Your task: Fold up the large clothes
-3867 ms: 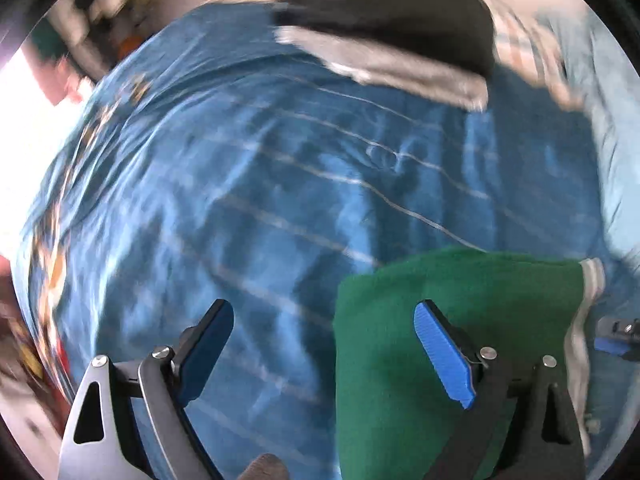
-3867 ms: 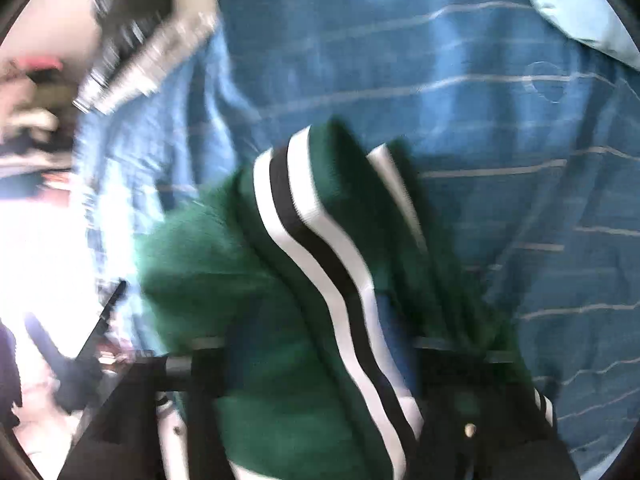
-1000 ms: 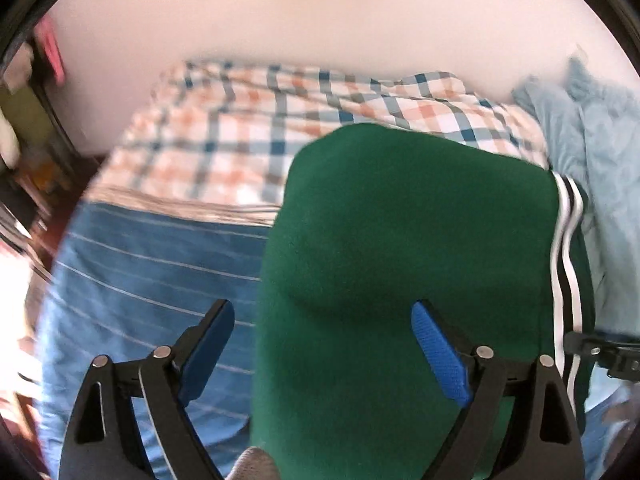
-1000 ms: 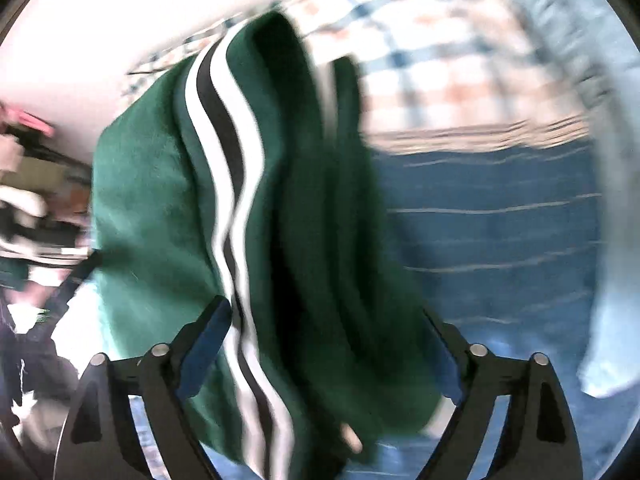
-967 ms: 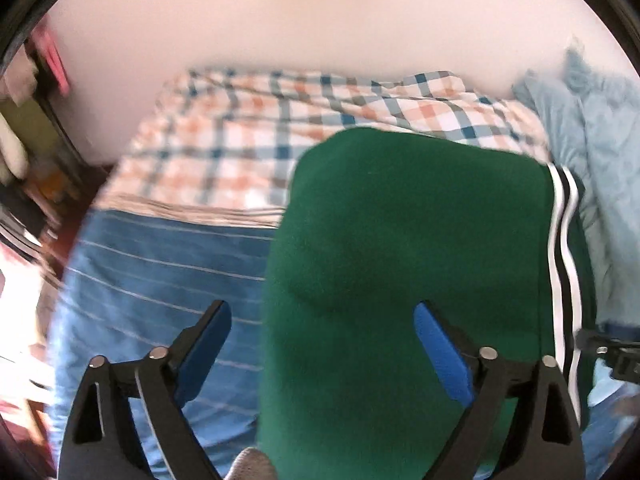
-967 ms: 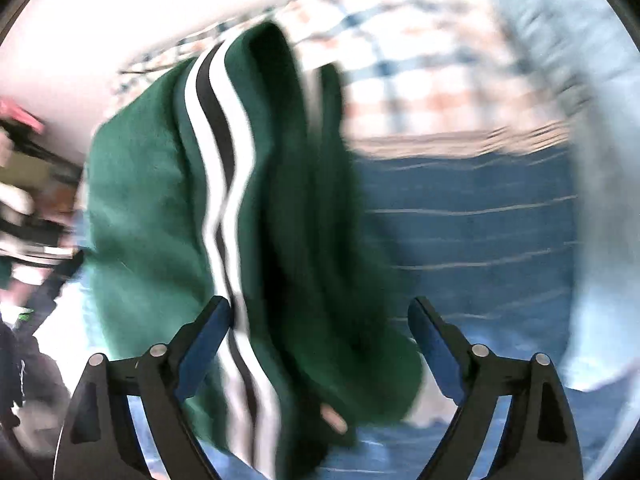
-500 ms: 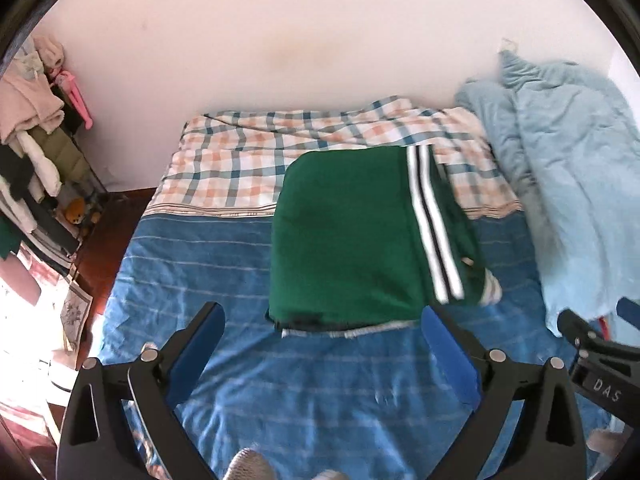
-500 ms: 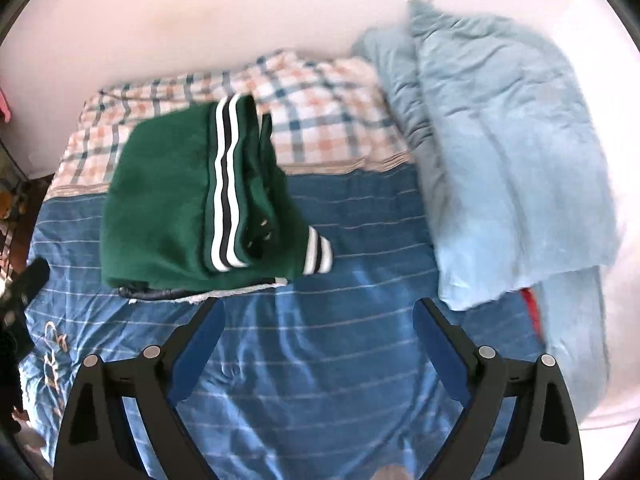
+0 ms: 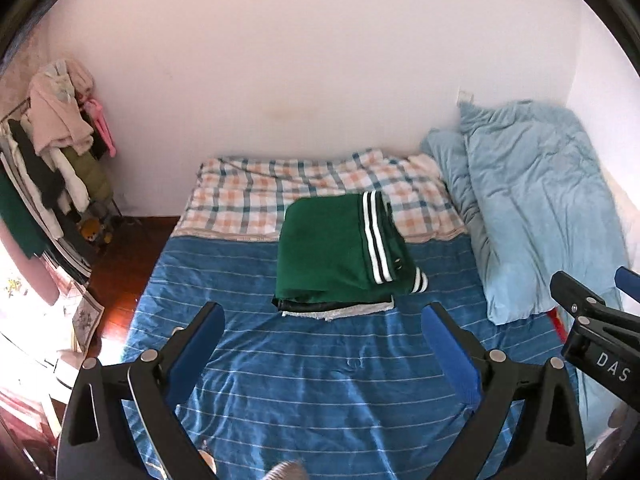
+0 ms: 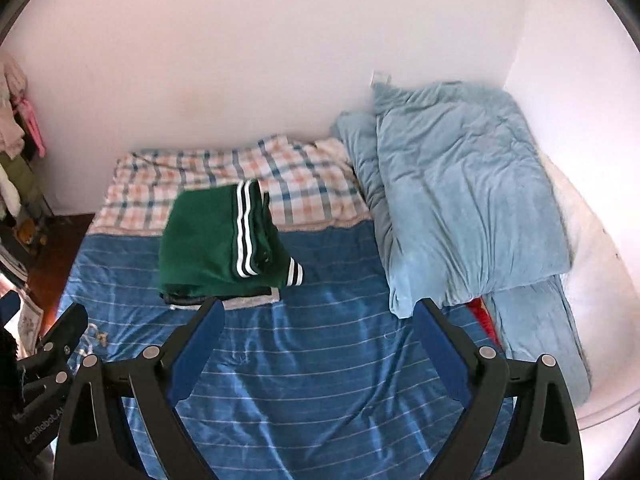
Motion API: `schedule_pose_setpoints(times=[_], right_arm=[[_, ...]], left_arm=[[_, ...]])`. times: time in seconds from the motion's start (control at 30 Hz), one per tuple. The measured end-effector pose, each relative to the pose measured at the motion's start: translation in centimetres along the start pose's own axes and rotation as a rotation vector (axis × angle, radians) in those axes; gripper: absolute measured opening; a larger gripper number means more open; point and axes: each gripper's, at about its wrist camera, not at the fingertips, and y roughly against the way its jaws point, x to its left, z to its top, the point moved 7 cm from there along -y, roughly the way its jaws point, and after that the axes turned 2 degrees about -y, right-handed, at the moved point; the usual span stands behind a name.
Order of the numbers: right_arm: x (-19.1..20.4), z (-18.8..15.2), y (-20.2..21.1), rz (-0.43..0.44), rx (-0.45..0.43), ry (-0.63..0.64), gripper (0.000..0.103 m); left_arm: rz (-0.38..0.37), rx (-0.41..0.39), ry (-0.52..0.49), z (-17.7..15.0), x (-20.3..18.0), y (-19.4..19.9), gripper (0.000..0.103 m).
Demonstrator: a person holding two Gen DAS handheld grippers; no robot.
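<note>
your left gripper (image 9: 320, 340) and right gripper (image 10: 316, 336) both have jaws spread wide with nothing between them, hanging over the near part of the blue striped bedspread (image 9: 320, 380). the right tool shows at the right edge of the left view, so the two sit side by side, about level. ahead of both, further up the bed, the folded green garment (image 9: 332, 252) lies on top of a darker folded piece (image 9: 340, 308), apart from either tool. from the left gripper it's straight ahead; from the right one it's ahead and off to the left, so the left hand looks the nearer. its long axis runs away from you, the white-striped band (image 9: 374, 236) along its right side, the far end overlapping the plaid sheet (image 9: 248, 196). looks folded and stacked to me; no loose clothing in sight on the bed. room: open bedspread between you and the stack, and on its left up to the bed edge. right of it the light blue duvet (image 10: 460, 200) is piled close, wall behind. clothes rack (image 9: 48, 160) stands off the far left.
</note>
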Motion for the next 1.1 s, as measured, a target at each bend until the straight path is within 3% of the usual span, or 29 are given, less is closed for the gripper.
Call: schedule_pose_setpoints(times=[0.27, 0.6, 1.1], right_arm=[[-2.2, -0.8, 9.8, 0.048, -0.092, -0.012, 0.096], [-3.4, -1.5, 19.0, 0.077, -0.210, 0.003, 0.096], [-3.2, -1.7, 19.9, 0.110, -0.206, 0.007, 0.099]], left_arm=[[0.023, -0.086, 0.022, -0.2, 0.2, 8.0, 0.101], [0.036, -0.175, 0.047, -0.2, 0.1, 13.4, 0.101], [0.076, -0.186, 0.076, -1.6, 1.3, 14.7, 0.101]])
